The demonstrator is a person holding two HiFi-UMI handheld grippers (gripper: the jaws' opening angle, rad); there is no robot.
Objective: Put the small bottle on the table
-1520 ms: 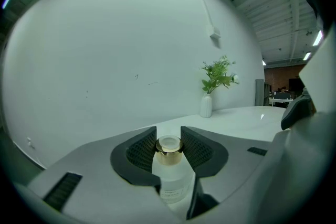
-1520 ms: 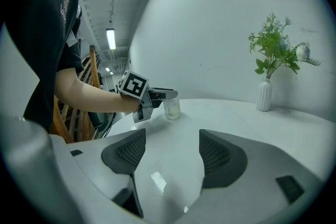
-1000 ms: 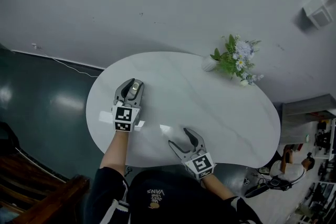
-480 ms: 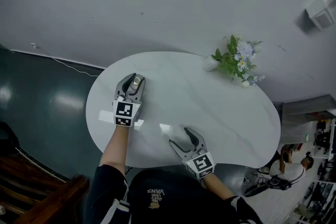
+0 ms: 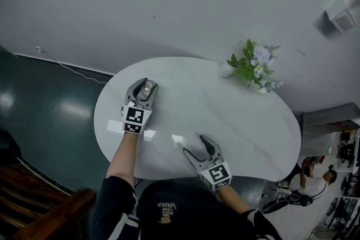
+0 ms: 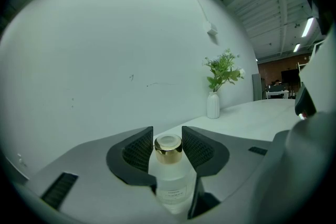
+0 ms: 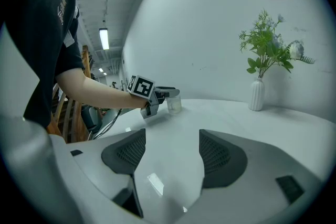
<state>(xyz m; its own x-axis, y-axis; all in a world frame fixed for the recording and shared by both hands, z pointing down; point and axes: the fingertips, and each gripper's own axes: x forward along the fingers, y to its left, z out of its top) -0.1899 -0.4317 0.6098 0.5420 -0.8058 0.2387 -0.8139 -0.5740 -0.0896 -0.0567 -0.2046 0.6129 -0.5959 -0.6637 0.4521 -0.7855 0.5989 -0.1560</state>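
In the head view, the left tool (image 5: pixel 145 86) is over the left part of the white tabletop (image 5: pixel 242 121). It holds the small bottle (image 5: pixel 149 86), and we see the bottle's gold cap from above. The right tool (image 5: pixel 195 145) is near the front edge of the tabletop, well apart from the left one. Its jaws are wide apart with nothing between them. A white vase (image 5: pixel 226 69) with green leaves and pale flowers (image 5: pixel 254 64) stands at the far side, close to the grey wall (image 5: pixel 169 3).

In the left gripper view, the small bottle (image 6: pixel 170 178) stands upright between the two dark jaws of the left tool (image 6: pixel 168 135). The jaws press on its frosted glass sides, and the gold cap (image 6: pixel 168 145) pokes up between the jaw tips. The vase (image 6: pixel 213 105) is far behind it.

In the right gripper view, the right tool (image 7: pixel 172 152) has its jaws wide apart, and only bare tabletop (image 7: pixel 173 165) shows between them. Across the tabletop we see the left tool (image 7: pixel 167 93) gripping the small bottle (image 7: pixel 174 103). The bottle looks very low, maybe touching the tabletop, but we cannot be sure. The vase (image 7: pixel 256 95) stands to the right.
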